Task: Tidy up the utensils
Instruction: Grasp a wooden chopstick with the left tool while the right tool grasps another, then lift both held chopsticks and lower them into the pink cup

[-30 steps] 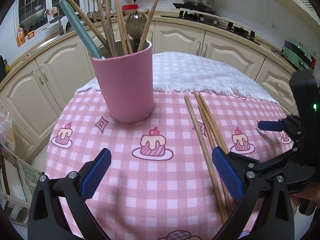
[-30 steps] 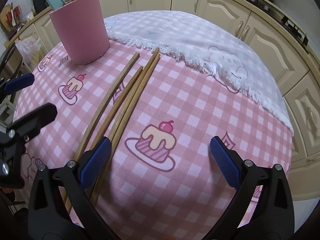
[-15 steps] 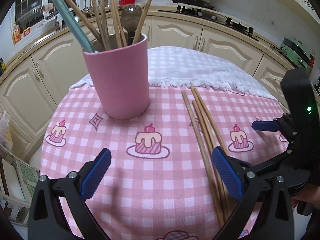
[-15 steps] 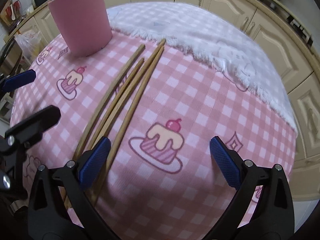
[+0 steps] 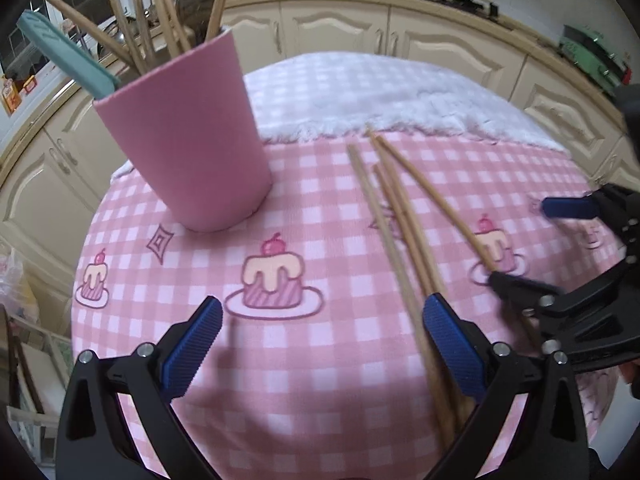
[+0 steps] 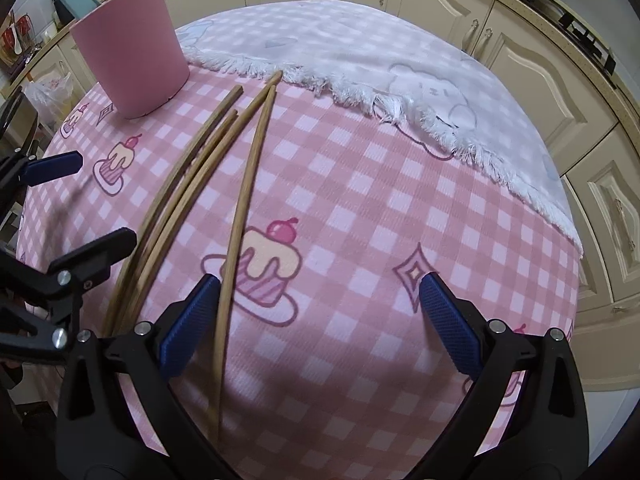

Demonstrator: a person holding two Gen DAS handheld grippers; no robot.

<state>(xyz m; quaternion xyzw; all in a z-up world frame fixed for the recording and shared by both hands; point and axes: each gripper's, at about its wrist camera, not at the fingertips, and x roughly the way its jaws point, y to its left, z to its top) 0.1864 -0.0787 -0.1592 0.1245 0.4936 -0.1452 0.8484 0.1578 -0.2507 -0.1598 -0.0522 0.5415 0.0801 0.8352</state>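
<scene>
A pink cup [image 5: 188,148] stands on the pink checked tablecloth and holds several wooden chopsticks, a spoon and a teal utensil [image 5: 64,54]; it also shows in the right wrist view [image 6: 132,48]. Several loose wooden chopsticks [image 5: 396,232] lie on the cloth right of the cup. In the right wrist view three lie bunched [image 6: 180,188] and one [image 6: 244,200] lies apart, its near end just inside my right gripper's left finger. My left gripper [image 5: 320,344] is open and empty, low over the cloth. My right gripper [image 6: 316,320] is open and empty too.
A white fringed cloth [image 6: 360,52] covers the far half of the round table [image 6: 520,240]. Cream kitchen cabinets [image 5: 340,28] curve around behind. The table edge drops off close on the left [image 5: 80,280] and right [image 6: 576,280].
Both grippers have dropped lower and nearer the chopsticks. One chopstick has swung away from the bunch, towards the right gripper's open jaws. Both stay open.
</scene>
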